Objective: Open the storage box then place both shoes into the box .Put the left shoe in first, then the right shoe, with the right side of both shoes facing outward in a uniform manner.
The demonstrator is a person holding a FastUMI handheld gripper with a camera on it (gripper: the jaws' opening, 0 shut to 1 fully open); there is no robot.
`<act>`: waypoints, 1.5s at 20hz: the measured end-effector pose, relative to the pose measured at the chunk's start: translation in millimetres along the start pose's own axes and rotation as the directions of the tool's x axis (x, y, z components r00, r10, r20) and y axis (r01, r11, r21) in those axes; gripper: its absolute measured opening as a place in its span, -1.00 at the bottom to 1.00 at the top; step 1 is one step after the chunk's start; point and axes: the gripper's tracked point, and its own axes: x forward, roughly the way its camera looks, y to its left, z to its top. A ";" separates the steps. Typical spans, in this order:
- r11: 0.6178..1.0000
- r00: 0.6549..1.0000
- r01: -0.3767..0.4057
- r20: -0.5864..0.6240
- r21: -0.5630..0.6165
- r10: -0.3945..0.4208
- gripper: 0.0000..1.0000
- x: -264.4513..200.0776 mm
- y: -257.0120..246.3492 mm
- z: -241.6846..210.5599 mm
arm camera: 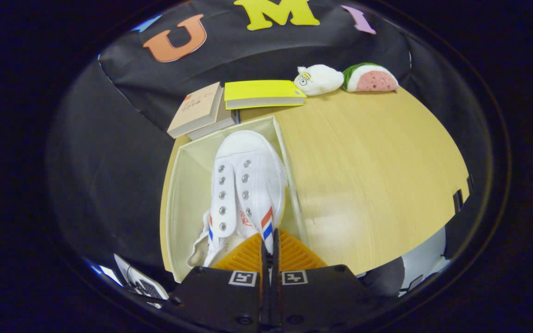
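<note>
The gripper (270,252) has its two fingers drawn almost together, with only a thin slit left between them. Pinched in that slit is the side wall of a white canvas sneaker (243,189), at the part that carries a red and blue stripe, so both fingers press on the shoe.

The sneaker runs straight ahead from the fingertips, toe pointing away. It has two rows of metal eyelets, no laces threaded, and a second small red and blue stripe just left of the fingers. The shoe sits inside an open cream storage box (185,185), close against the box's right wall, with bare box floor to its left. Whether the sole rests on the floor of the box or hangs just above it, I cannot tell.

The box stands on a pale wooden table (377,185), which spreads out to the right of the fingers.

Beyond the box's far end lie a tan book (197,108) and, just right of it, a yellow book (262,92). Further right, at the table's far edge, sit a white plush toy (318,79) and a watermelon-slice plush (370,77), side by side.
</note>
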 end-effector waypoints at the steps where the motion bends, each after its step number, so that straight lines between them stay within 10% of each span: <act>1: 1.000 1.000 -0.013 -0.006 0.006 0.013 -0.86 0.6 3.5 -3.2; 10: 0.978 0.985 0.049 0.171 -0.202 -0.014 0.80 -38.6 11.7 12.4; 17: 0.957 0.922 0.004 0.371 -0.289 0.109 0.81 -69.9 -2.3 18.1; 30: 0.955 0.593 0.129 0.792 -0.268 0.142 0.86 -128.2 -102.5 12.1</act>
